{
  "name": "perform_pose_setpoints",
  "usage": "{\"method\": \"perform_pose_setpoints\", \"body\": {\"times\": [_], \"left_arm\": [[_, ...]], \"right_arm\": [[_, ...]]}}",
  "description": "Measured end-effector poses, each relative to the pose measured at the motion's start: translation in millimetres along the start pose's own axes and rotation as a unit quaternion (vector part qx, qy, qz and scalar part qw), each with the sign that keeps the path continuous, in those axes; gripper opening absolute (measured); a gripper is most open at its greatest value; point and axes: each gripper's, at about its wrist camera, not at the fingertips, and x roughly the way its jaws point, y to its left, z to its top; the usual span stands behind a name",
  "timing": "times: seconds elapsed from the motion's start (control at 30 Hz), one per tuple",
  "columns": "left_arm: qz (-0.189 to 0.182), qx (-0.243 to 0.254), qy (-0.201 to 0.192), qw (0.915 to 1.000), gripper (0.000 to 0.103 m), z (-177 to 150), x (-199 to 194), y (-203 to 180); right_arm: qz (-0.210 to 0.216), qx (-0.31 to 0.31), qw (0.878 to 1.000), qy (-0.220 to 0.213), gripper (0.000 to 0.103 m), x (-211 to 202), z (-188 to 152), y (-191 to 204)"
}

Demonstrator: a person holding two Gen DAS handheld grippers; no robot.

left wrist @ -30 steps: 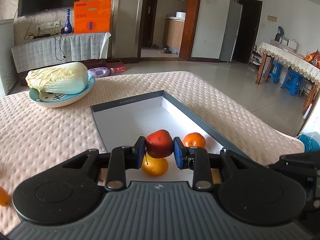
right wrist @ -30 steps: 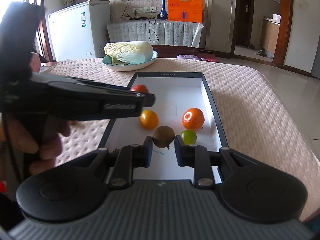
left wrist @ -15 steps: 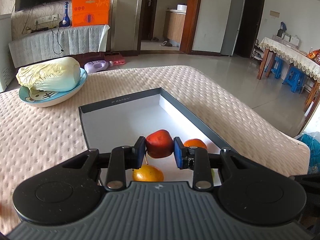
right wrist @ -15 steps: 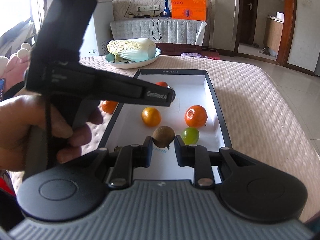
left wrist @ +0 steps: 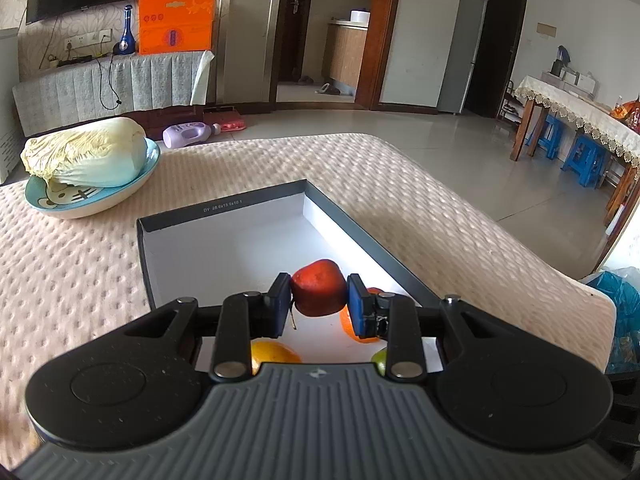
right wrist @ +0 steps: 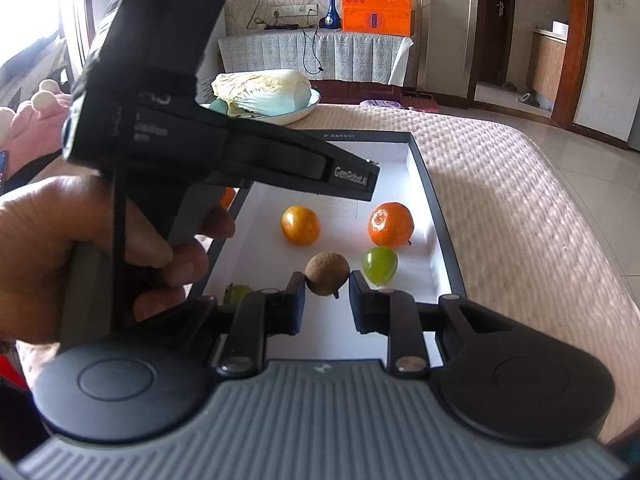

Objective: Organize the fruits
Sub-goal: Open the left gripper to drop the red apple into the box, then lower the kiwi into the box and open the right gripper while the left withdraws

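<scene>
Quilted bed (left wrist: 400, 184), box rim (left wrist: 360, 228), open floor (left wrist: 460, 152)

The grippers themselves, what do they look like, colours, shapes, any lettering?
Both are black plastic. The right gripper and left gripper each have a ribbed grey body, two round black discs, silver pivot screws and flat dark blue-black pads on the jaws. From the side, the left one has a pistol-style handle and white "GenRobot.AI" lettering.

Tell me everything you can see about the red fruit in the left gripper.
The red fruit is round, smooth and deep red, apple-like, with a thin dark stem hanging below it. The left gripper is shut on it, a blue pad pressing each side, holding it in the air above the white floor of the open box. Nothing else visibly touches it.
</scene>
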Motion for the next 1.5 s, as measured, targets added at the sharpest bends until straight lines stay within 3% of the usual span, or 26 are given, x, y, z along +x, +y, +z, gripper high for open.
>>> {"method": "perform_pose_setpoints", "body": {"times": [0.67, 0.8, 0.93, 1.5], "left_arm": [[-0.005, 0.012, -0.006, 0.9999, 0.037, -2.6, -6.6, -2.4], [-0.001, 0.015, -0.011, 0.9998, 0.037, -5.5, -16.9, -1.4], [0.006, 0.027, -0.016, 0.9995, 0.045, -11.7, -31.4, -1.1], [0.033, 0.001, -0.015, 0.9994, 0.044, -38.2, -89.0, 18.2]], "right_arm": [[-0.01, 0.005, 1.0, 0.007, 0.027, 7.2, 0.3, 2.5], [-0.014, 0.009, 1.0, 0.01, 0.027, 10.5, 0.8, 3.4], [-0.019, 0.014, 1.0, 0.013, 0.027, 13.4, 1.6, 3.9], [-0.024, 0.035, 0.999, 0.023, 0.027, 25.3, 1.5, 1.9]]}}
